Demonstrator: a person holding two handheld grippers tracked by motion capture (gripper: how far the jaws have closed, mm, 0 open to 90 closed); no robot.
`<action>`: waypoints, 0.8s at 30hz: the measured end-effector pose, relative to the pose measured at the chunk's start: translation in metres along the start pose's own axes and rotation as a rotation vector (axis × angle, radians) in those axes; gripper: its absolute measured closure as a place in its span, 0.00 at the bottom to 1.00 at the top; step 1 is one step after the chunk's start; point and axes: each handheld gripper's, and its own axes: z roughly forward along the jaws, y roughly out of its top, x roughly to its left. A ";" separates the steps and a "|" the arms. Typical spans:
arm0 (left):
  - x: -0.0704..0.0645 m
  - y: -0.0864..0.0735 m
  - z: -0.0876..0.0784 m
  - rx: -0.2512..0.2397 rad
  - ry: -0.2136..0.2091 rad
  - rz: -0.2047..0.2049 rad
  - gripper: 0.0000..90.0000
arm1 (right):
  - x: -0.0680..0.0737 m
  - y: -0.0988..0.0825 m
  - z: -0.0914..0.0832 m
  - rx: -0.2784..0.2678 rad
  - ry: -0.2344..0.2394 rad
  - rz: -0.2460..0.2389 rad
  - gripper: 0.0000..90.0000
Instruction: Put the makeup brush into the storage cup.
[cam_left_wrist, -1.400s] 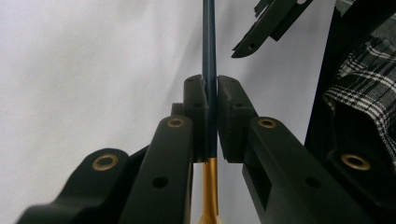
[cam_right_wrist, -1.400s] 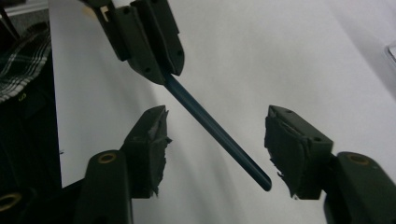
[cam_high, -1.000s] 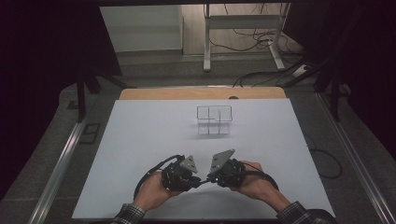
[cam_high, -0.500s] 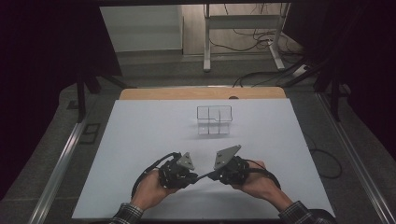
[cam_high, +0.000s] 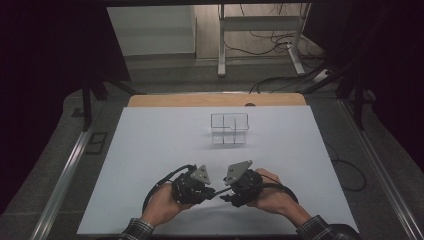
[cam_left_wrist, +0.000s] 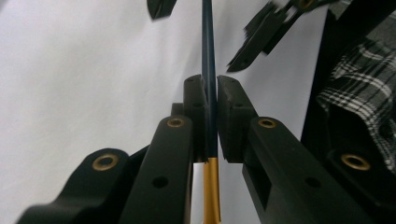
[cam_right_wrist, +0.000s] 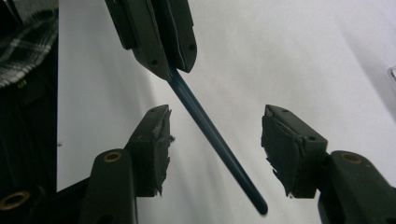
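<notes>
— Currently held: dark blue pen (cam_left_wrist: 208, 70), clamped in left gripper (cam_left_wrist: 210, 100), low over white table (cam_high: 150, 145)?

— Yes. Right gripper (cam_right_wrist: 215, 140) just opening, pads clear of pen. Likely handover; next, carry toward clear organizer (cam_high: 229, 129).

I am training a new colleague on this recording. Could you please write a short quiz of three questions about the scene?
1. True or false: the left gripper is clamped on the dark blue pen.
2. How do the jaws of the right gripper stand around the pen? A) pressed on it B) apart, not touching it C) far from it
3. What stands on the white table beyond both hands?

Key:
1. True.
2. B; they have just been opening, with the pen between them.
3. A clear divided organiser.
</notes>
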 end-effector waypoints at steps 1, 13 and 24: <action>-0.001 0.001 0.000 -0.001 -0.005 0.002 0.93 | 0.001 0.000 0.001 0.003 0.006 0.002 0.58; 0.005 -0.004 -0.020 -0.163 0.094 -0.035 0.70 | 0.006 0.004 0.000 0.060 0.086 -0.041 0.94; 0.008 -0.009 -0.017 -0.153 0.190 -0.075 0.14 | -0.001 0.000 -0.002 0.070 0.062 0.026 0.94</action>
